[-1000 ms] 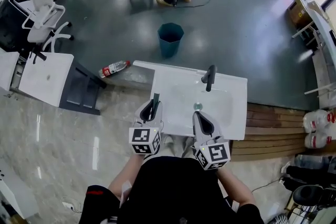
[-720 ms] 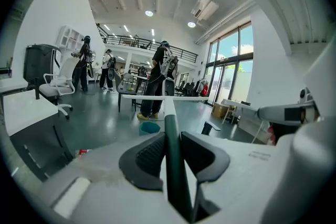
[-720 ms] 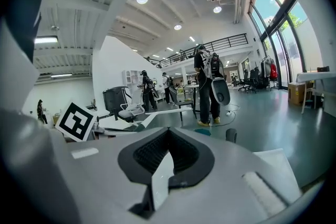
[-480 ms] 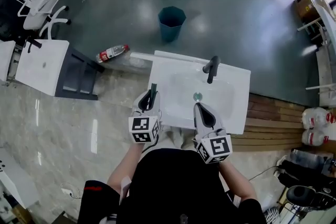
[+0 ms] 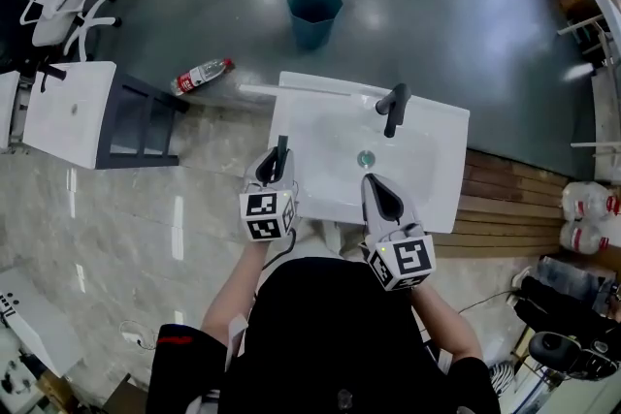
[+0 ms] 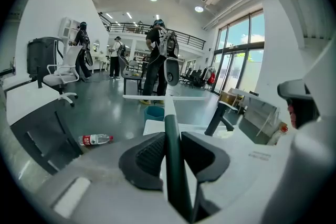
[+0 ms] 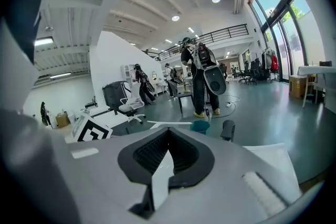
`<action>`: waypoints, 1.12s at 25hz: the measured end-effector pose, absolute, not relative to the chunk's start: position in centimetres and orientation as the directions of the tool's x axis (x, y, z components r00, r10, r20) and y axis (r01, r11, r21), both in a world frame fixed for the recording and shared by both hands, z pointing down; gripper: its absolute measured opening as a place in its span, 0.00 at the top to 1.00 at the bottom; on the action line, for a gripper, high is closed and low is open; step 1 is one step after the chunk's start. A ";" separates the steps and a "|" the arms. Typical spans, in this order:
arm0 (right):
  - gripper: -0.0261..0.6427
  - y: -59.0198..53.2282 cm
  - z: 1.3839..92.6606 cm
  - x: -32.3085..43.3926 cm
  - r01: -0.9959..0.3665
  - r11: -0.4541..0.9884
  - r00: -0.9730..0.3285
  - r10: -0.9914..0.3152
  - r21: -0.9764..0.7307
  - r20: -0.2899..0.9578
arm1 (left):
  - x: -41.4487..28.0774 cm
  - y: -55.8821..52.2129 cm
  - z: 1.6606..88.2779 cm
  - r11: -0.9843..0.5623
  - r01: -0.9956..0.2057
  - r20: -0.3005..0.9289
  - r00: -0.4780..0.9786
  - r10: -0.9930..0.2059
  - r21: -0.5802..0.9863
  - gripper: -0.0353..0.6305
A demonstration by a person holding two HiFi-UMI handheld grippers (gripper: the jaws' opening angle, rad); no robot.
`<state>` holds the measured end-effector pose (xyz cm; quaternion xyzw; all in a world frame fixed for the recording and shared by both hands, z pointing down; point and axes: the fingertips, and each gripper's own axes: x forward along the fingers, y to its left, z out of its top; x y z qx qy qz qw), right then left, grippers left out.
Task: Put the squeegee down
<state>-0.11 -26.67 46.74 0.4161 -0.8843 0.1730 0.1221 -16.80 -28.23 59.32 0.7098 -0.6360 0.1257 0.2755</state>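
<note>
Two grippers work over a white sink (image 5: pixel 441 199).

Head view: the left gripper (image 5: pixel 279 172) is at the sink's left edge, jaws clamped on the handle of the squeegee (image 5: pixel 282 153). Its white blade runs along the back rim and overhangs to the left; contact with the rim is not determinable. The right gripper (image 5: pixel 381 199) is at the front rim. Open grey floor lies beyond, up to a teal bin (image 5: pixel 314 13). The bottle (image 5: pixel 202 75) has a red label, print unreadable.

Left gripper view: both pads pinch the dark handle.

Right gripper view: jaw tips together, nothing held.
</note>
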 end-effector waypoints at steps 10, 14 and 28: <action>0.96 -28.0 47.7 0.4 -0.785 0.578 -0.615 -0.684 -0.223 0.391 | -16.2 -30.1 63.7 -0.040 -0.974 0.596 0.168 -0.785 0.222 0.79; 0.96 -28.6 48.2 0.7 -0.788 0.575 -0.611 -0.682 -0.220 0.402 | -16.2 -30.9 65.2 -0.037 -0.975 0.617 0.168 -0.769 0.220 0.79; 0.96 -29.3 49.5 2.3 -0.819 0.529 -0.568 -0.695 -0.221 0.441 | -15.9 -32.8 70.1 -0.036 -0.977 0.695 0.176 -0.698 0.211 0.79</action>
